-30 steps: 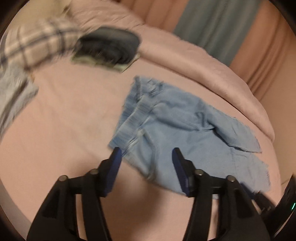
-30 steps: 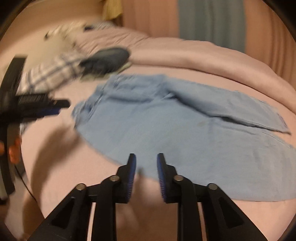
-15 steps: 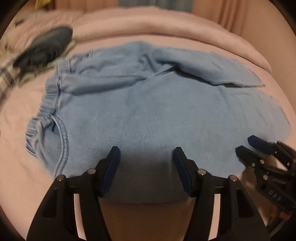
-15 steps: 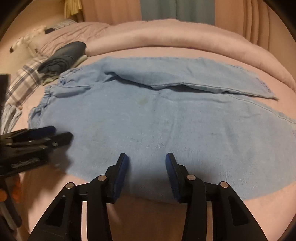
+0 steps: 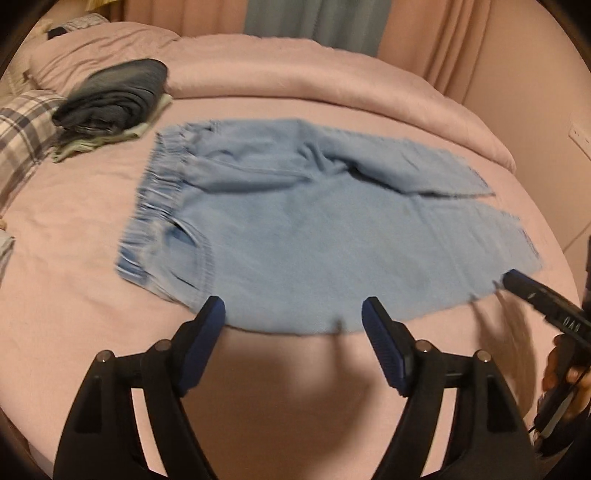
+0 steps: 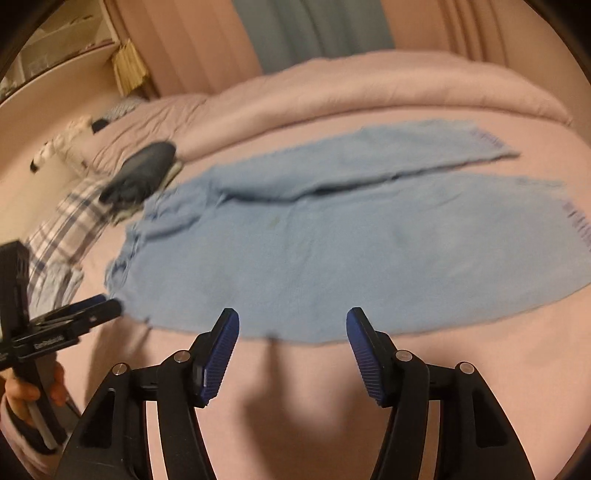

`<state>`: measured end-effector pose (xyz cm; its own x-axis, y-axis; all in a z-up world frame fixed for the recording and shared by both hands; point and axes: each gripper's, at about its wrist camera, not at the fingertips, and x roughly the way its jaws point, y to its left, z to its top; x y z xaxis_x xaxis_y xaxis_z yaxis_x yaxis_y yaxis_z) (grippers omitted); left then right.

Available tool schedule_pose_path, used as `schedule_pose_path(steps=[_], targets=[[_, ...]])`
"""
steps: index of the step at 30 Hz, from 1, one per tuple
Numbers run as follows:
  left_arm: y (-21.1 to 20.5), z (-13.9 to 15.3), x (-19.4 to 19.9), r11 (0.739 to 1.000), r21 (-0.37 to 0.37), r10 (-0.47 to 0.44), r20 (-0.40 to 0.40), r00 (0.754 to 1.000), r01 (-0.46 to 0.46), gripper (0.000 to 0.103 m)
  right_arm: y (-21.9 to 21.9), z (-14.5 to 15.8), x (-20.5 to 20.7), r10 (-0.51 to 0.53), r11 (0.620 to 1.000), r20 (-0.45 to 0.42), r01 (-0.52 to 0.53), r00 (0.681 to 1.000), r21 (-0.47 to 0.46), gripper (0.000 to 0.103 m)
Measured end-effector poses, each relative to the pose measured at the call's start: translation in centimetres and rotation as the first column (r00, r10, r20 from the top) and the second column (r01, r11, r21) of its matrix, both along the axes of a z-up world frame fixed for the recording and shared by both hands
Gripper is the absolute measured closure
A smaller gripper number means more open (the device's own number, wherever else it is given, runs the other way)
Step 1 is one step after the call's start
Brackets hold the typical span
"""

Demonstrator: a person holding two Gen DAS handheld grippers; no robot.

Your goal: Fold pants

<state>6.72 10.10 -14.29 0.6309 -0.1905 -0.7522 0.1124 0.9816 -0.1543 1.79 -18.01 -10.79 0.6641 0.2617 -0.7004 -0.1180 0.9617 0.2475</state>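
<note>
Light blue pants [image 5: 314, 236] lie spread flat on the pink bed sheet [image 5: 74, 295], waistband to the left and both legs running right. My left gripper [image 5: 293, 310] hovers at the near edge below the waist end; its jaws are opening with nothing gripped between them. At the right edge of this view the right gripper [image 5: 517, 284] reaches the leg hem corner. In the right wrist view the pants [image 6: 332, 251] fill the middle. My right gripper [image 6: 291, 321] stands at their near edge, its jaws opening and holding nothing. The left gripper [image 6: 99, 308] shows at the waist corner.
A stack of dark folded clothes [image 5: 114, 96] sits behind the waistband, with a plaid cloth [image 5: 22, 125] to its left. A rolled pink duvet [image 5: 332, 85] runs along the bed's far side before the curtains [image 5: 317, 22]. A hand [image 6: 22, 391] holds the left gripper.
Both views have swung round to face the pants squarely. Both grippers have drawn back from over the cloth to its near edge, and both pairs of jaws stand wider.
</note>
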Motion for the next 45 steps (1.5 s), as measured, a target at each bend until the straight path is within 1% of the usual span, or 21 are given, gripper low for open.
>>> schedule_pose_path(steps=[3,6,8,9,10,11,13,16,21,24,28,30,31,33,36,37,39,41,42,44,45], targets=[[1.1,0.4,1.1,1.0,0.014,0.023,0.01,1.0,-0.023,0.025,-0.5,1.0,1.3,-0.016,1.0,0.02,0.017,1.0,-0.022,0.037],[2.3,0.4,3.0,0.998,0.038,0.039,0.01,0.999,-0.04,0.025,-0.4,0.4,3.4,-0.026,0.996,-0.021,0.024,0.999,-0.083,0.036],[3.6,0.1,4.3,0.996,0.067,0.064,0.001,0.998,-0.064,0.023,-0.2,-1.4,5.1,0.01,0.992,-0.11,-0.024,0.994,-0.124,0.027],[4.1,-0.4,5.0,0.994,0.077,0.076,-0.02,0.997,-0.074,0.023,0.2,-2.9,6.2,0.025,0.989,-0.186,-0.052,0.982,-0.142,0.025],[4.8,-1.2,6.1,0.992,0.092,0.097,-0.065,0.993,-0.091,0.023,1.0,-4.1,6.9,0.038,0.977,-0.237,-0.086,0.971,-0.196,0.022],[5.2,-1.7,6.7,0.99,0.104,0.105,-0.088,0.991,-0.096,0.023,2.0,-4.0,6.9,0.068,0.959,-0.217,-0.124,0.974,-0.256,0.016],[5.9,-2.0,7.4,0.988,0.129,0.099,-0.098,0.99,-0.086,0.023,4.1,-3.5,7.1,0.153,0.913,-0.235,-0.228,0.96,-0.338,0.016],[6.9,-0.6,8.5,0.992,0.114,0.058,-0.056,0.997,-0.051,0.023,5.0,-1.8,8.4,0.23,0.905,-0.217,-0.291,0.949,-0.31,0.016],[7.6,2.0,12.9,0.99,0.144,-0.008,0.028,1.0,0.004,0.021,6.0,1.4,13.6,0.343,0.895,-0.089,-0.355,0.935,-0.269,0.016],[7.7,2.0,16.3,0.986,0.162,-0.051,0.006,0.999,0.049,0.02,6.8,2.8,18.3,0.376,0.891,-0.037,-0.372,0.926,-0.261,0.016],[8.0,0.9,21.0,0.98,0.187,-0.059,-0.056,0.997,0.069,0.02,7.2,3.1,23.1,0.356,0.908,-0.035,-0.354,0.934,-0.224,0.016],[8.4,0.3,22.6,0.978,0.193,-0.062,-0.082,0.995,0.077,0.02,7.7,2.4,25.1,0.346,0.897,-0.058,-0.348,0.937,-0.274,0.016],[8.8,0.0,23.5,0.981,0.174,-0.074,-0.106,0.992,0.092,0.02,8.5,1.8,26.7,0.352,0.876,-0.082,-0.359,0.932,-0.321,0.016],[9.9,-0.7,25.2,0.981,0.142,-0.109,-0.149,0.983,0.13,0.02,8.8,1.2,28.4,0.403,0.831,-0.108,-0.413,0.909,-0.373,0.017],[10.8,-0.9,26.4,0.977,0.116,-0.162,-0.151,0.975,0.181,0.02,9.3,0.8,30.4,0.465,0.767,-0.134,-0.474,0.875,-0.432,0.017],[11.0,-1.0,26.8,0.973,0.093,-0.196,-0.162,0.967,0.213,0.02,9.5,0.4,31.4,0.481,0.744,-0.159,-0.498,0.862,-0.446,0.017],[11.3,-1.4,27.3,0.963,0.092,-0.236,-0.175,0.956,0.255,0.02,9.5,-0.5,33.0,0.493,0.723,-0.219,-0.537,0.842,-0.436,0.017],[11.4,-2.5,28.0,0.952,0.093,-0.267,-0.223,0.938,0.293,0.019,9.2,-2.8,34.8,0.463,0.694,-0.319,-0.562,0.827,-0.45,0.017],[11.5,-3.1,28.3,0.949,0.087,-0.274,-0.245,0.93,0.302,0.019,8.8,-3.5,35.3,0.451,0.691,-0.353,-0.571,0.82,-0.443,0.018],[11.8,-4.0,28.8,0.948,0.072,-0.278,-0.285,0.918,0.309,0.022,8.0,-4.4,36.1,0.443,0.733,-0.393,-0.578,0.806,-0.36,0.021],[11.9,-4.1,28.8,0.948,0.077,-0.276,-0.29,0.916,0.31,0.026,7.9,-4.2,35.9,0.459,0.73,-0.391,-0.589,0.798,-0.346,0.035]])
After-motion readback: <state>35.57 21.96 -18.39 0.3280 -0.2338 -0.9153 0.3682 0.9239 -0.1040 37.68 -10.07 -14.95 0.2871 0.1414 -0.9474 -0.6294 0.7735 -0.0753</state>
